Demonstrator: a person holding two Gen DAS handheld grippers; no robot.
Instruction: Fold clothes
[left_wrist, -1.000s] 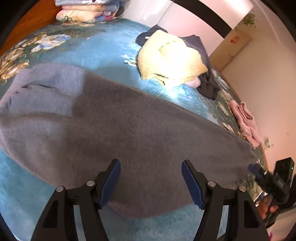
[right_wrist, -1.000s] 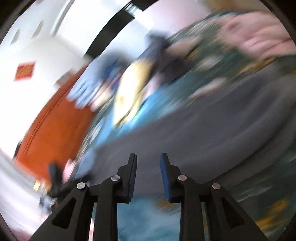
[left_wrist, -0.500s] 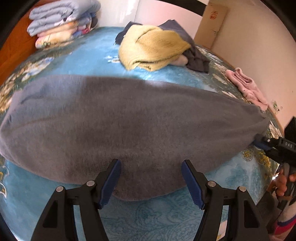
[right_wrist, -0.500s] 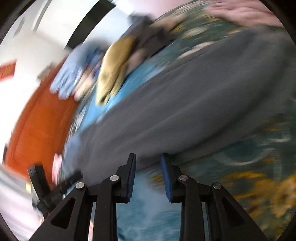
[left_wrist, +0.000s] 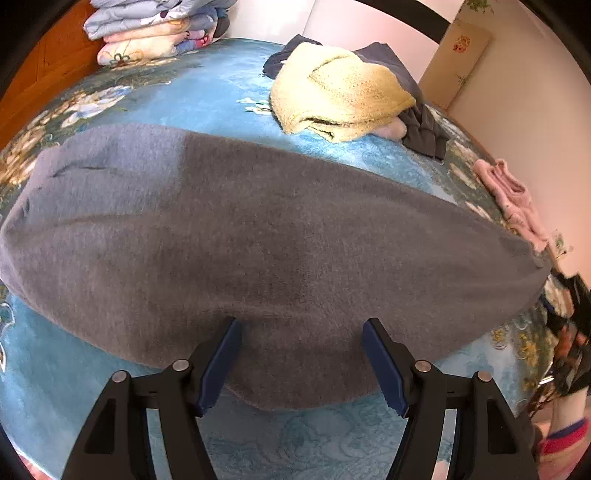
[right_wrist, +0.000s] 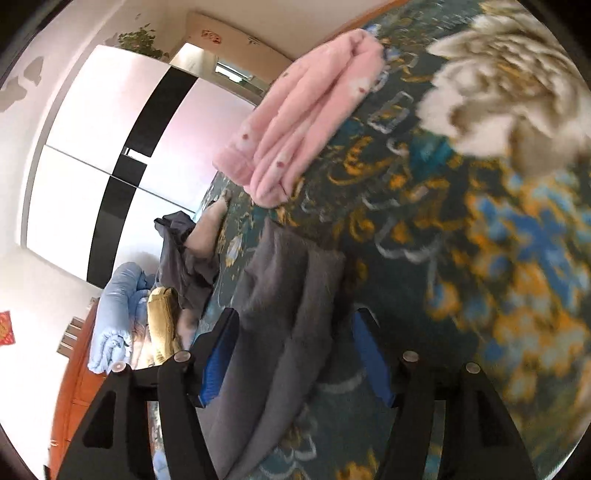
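Note:
A large grey garment (left_wrist: 258, 240) lies spread flat across the blue floral bed cover (left_wrist: 207, 92). My left gripper (left_wrist: 301, 363) is open and empty, its jaws wide apart over the garment's near edge. In the right wrist view my right gripper (right_wrist: 295, 354) is open, its blue pads either side of the garment's end (right_wrist: 280, 295), which lies between them. The right gripper also shows blurred at the right edge of the left wrist view (left_wrist: 569, 306).
A heap with a yellow knit (left_wrist: 336, 96) over dark clothes lies at the bed's far side. A pink garment (left_wrist: 513, 199) (right_wrist: 299, 122) lies near the right edge. Folded quilts (left_wrist: 155, 29) are stacked at the headboard. A wardrobe (right_wrist: 110, 155) stands beyond.
My right gripper has opened from nearly shut and swung round to the garment's right end. My left gripper stays open over the near edge. The garment lies as before.

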